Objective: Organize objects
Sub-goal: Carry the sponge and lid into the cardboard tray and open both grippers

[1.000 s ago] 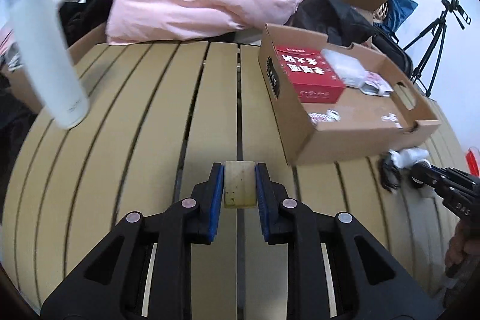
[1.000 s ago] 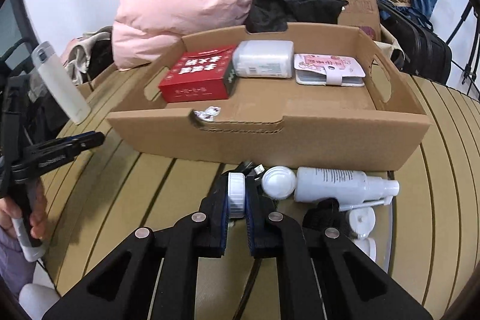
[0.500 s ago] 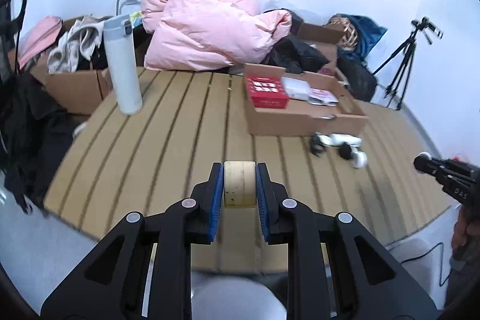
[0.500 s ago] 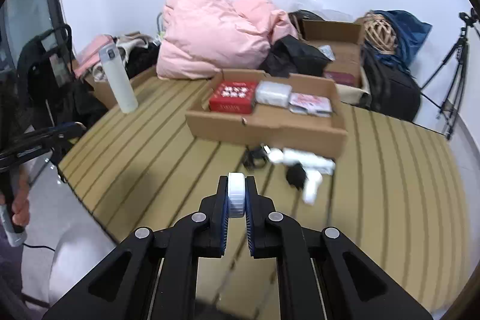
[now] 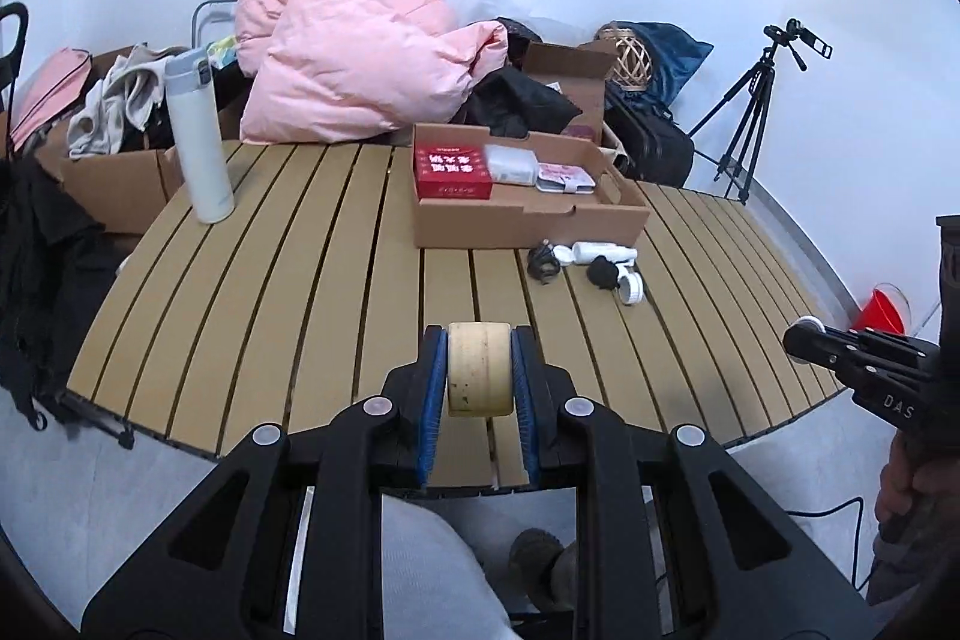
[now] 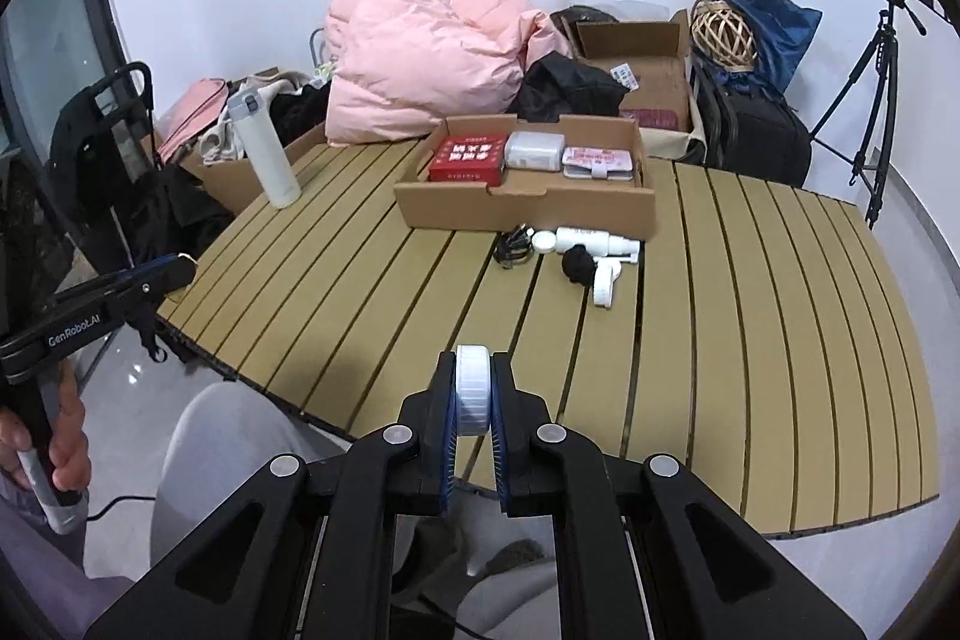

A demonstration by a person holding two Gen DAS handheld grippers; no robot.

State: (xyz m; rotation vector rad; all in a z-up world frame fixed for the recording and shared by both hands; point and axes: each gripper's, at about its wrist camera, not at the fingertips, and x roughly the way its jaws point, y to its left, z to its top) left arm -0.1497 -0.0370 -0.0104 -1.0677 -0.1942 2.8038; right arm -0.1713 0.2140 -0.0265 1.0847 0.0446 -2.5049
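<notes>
Above the near edge of the slatted table (image 5: 288, 292), the left gripper (image 5: 480, 376) has its fingers clamped on a cream tape roll (image 5: 479, 370), held on edge between the blue pads and clear of the slats. Off to its right, seen from that same camera, the right gripper (image 6: 474, 394) hangs over the near edge too, its fingers pressed together on a white ribbed cap (image 6: 473, 391), also lifted off the table. Well beyond both, a shallow cardboard tray (image 6: 522, 208) sits on the table toward the far side; inside it, in a row along the back wall, lie a red box (image 6: 468, 157), a white packet (image 6: 535, 150) and a pink-patterned case (image 6: 599, 162), each just beside the next. Just in front of the tray's near wall lies a small cluster: a black cable bundle (image 6: 513, 247), a white bottle (image 6: 591, 239) on its side, a black lump (image 6: 578, 263) and a white cap piece (image 6: 605, 283). A tall white flask (image 5: 198, 136) stands upright near the table's far left corner. Behind the table are a pink duvet (image 5: 354, 70), open cartons and bags, and a tripod (image 5: 750, 124) against the wall. A hand (image 6: 60, 436) grips the left gripper's handle at the left edge of the right camera's view.
</notes>
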